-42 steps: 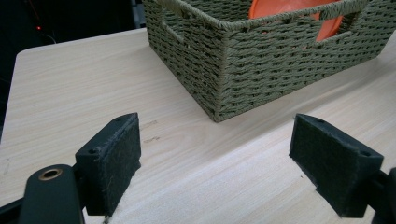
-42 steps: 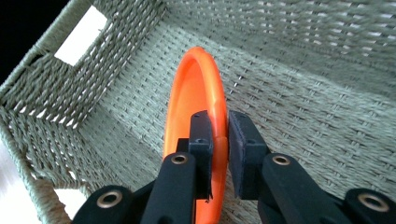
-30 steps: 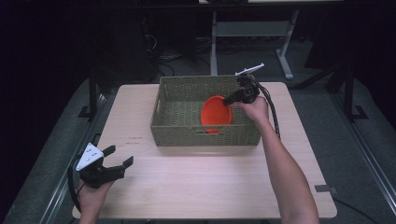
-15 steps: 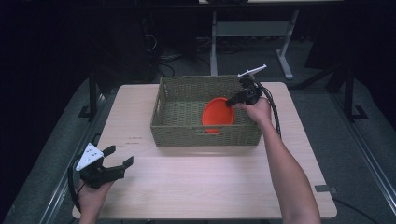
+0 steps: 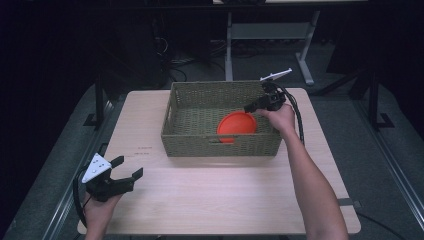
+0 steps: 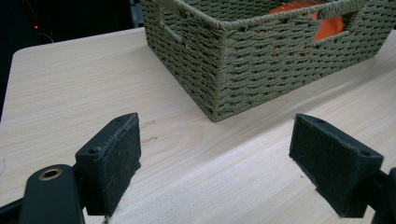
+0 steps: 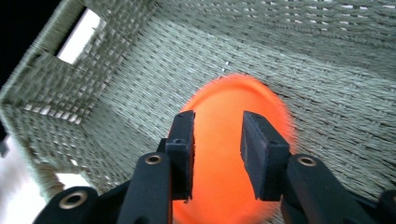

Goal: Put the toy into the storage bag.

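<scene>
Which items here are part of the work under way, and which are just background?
In the job: orange plate lying in the woven basket; right gripper above it, its jaws just opening with nothing between them.
Background: left gripper idle over the table; metal stand.

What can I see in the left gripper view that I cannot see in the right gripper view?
Left gripper view: the basket's outer wall and corner, the bare table, and the left gripper with jaws wide apart and nothing between them. Right gripper view: the basket's woven inside, and the right gripper, jaws parted with nothing between them, over the orange plate. Both: basket and plate.
</scene>
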Tool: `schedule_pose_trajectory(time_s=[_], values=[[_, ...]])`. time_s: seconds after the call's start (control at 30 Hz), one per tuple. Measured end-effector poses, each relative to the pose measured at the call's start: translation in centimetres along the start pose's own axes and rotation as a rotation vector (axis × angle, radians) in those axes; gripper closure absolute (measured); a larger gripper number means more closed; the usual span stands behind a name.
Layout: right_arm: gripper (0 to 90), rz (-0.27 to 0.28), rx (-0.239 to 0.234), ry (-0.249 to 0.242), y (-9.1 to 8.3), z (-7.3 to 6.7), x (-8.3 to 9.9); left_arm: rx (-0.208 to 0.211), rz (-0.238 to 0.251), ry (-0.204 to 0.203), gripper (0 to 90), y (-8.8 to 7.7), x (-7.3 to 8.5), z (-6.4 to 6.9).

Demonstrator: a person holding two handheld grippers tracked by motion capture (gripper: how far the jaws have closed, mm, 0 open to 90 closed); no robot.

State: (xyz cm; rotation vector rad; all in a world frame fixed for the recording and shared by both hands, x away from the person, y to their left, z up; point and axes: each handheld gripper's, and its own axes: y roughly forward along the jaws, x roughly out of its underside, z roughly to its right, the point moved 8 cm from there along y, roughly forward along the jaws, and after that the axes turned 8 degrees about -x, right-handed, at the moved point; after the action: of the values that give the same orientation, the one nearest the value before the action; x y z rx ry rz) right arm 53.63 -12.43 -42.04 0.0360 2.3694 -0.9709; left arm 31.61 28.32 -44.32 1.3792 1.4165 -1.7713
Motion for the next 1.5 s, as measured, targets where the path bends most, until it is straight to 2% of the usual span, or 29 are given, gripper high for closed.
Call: schedule_pose_trajectory(time_s=[0.33, 0.4, 0.53, 0.67, 1.1, 1.23, 1.5], values=[[48.8, 0.022, -0.031, 0.021, -0.6, -0.3, 0.0, 0.008, -0.002, 0.005, 16.1, 0.0, 0.0, 0.2], [48.5, 0.041, -0.039, 0.026, -0.9, -0.3, 0.1, 0.007, 0.004, 0.001, 16.0, -0.1, -0.1, 0.2], [45.8, 0.074, -0.087, 0.029, -1.4, -0.6, 0.3, 0.009, -0.004, 0.004, 16.1, 0.0, 0.0, 0.2], [41.7, 0.08, -0.098, 0.027, -1.7, -0.8, 0.7, 0.008, -0.004, 0.006, 16.0, 0.0, 0.0, 0.3], [34.4, 0.08, -0.129, -0.044, -3.4, -2.8, 1.0, 0.007, -0.002, 0.003, 16.0, 0.0, 0.0, 0.3], [33.8, 0.064, -0.12, -0.077, -3.8, -3.4, 1.4, 0.006, -0.001, 0.005, 16.0, 0.0, 0.0, 0.3], [32.2, 0.079, -0.141, -0.087, -4.8, -3.6, 2.3, 0.003, 0.004, 0.006, 16.0, -0.1, -0.1, 0.3]])
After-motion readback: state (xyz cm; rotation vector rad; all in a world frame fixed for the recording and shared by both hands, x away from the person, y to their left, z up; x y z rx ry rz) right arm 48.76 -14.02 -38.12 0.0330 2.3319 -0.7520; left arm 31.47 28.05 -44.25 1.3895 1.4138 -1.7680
